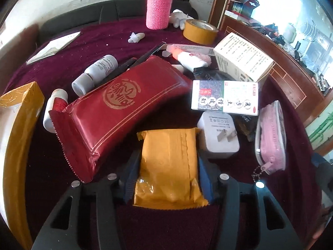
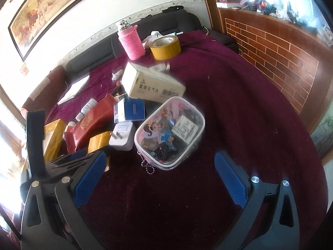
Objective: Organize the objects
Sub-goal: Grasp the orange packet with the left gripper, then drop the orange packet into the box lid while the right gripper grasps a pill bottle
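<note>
a: which item lay at the centre of the left wrist view?

b: a flat yellow-orange foil packet (image 1: pixel 169 167), resting on the dark maroon cloth (image 1: pixel 170 227) between the two blue-padded fingers (image 1: pixel 130 179) of the left gripper (image 1: pixel 166 184). the pads pressed against both long edges of the packet, so the gripper was clamped on it.

a: what bordered the packet?

b: a long red foil pouch with a gold round emblem (image 1: pixel 116 112) lay just to its left, tilted, its serrated end near the left finger. a white plug adapter with two metal prongs (image 1: pixel 219 135) lay just to its right. beyond that were a white printed carton with chinese characters (image 1: pixel 225 98), a larger cream medicine box (image 1: pixel 242 60) and a pink-edged clear zip pouch (image 1: pixel 270 137).

a: and farther out?

b: white plastic bottles (image 1: pixel 96 73) behind the red pouch, a roll of yellow tape (image 1: pixel 199 31), and a flask in a pink knitted sleeve (image 1: pixel 158 8) upright at the far edge.

a: how did the right gripper (image 2: pixel 160 179) stand?

b: its blue pads (image 2: pixel 231 181) were spread wide with only cloth between them; the clear zip pouch with cartoon print (image 2: pixel 169 131) lay just ahead, untouched.
</note>
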